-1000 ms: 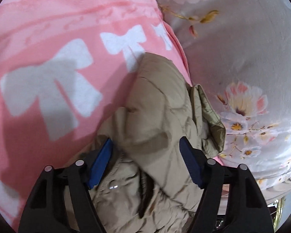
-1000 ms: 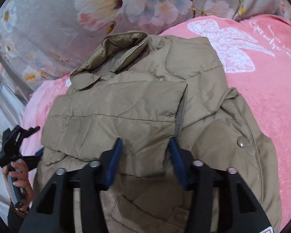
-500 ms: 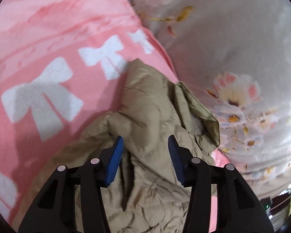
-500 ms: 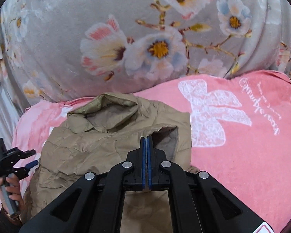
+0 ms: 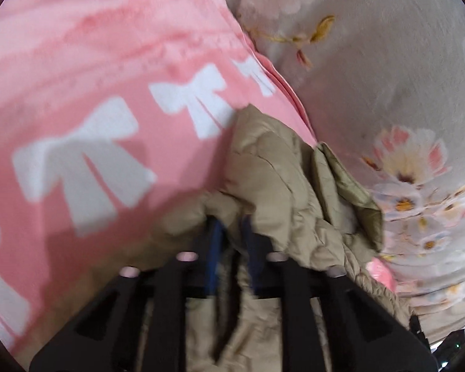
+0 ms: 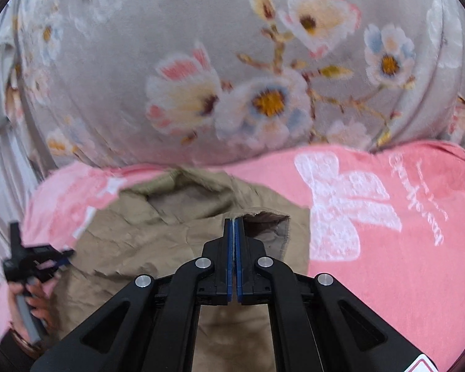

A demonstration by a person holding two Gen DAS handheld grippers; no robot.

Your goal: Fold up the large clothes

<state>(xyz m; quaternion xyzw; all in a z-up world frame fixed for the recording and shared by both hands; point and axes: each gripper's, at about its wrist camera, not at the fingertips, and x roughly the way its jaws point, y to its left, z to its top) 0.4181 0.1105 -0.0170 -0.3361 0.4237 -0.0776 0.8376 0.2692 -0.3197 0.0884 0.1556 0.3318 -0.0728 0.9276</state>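
Observation:
A tan quilted jacket (image 5: 272, 186) lies bunched on a pink blanket with white bows (image 5: 86, 124). My left gripper (image 5: 231, 229) is shut on a fold of the jacket, with fabric draped over its fingers. In the right wrist view the jacket (image 6: 133, 241) lies collar away from me, and my right gripper (image 6: 234, 226) is shut on the jacket's edge, lifting a flap whose lining shows. The left gripper (image 6: 37, 260), held in a hand, shows at the jacket's left side.
A grey floral quilt (image 6: 232, 71) is piled behind the jacket and fills the far side; it also shows in the left wrist view (image 5: 387, 93). The pink blanket (image 6: 387, 248) extends to the right.
Both grippers went from open to shut on the jacket. The right one has lifted its edge up and back. The left one closed on a fold while moving.

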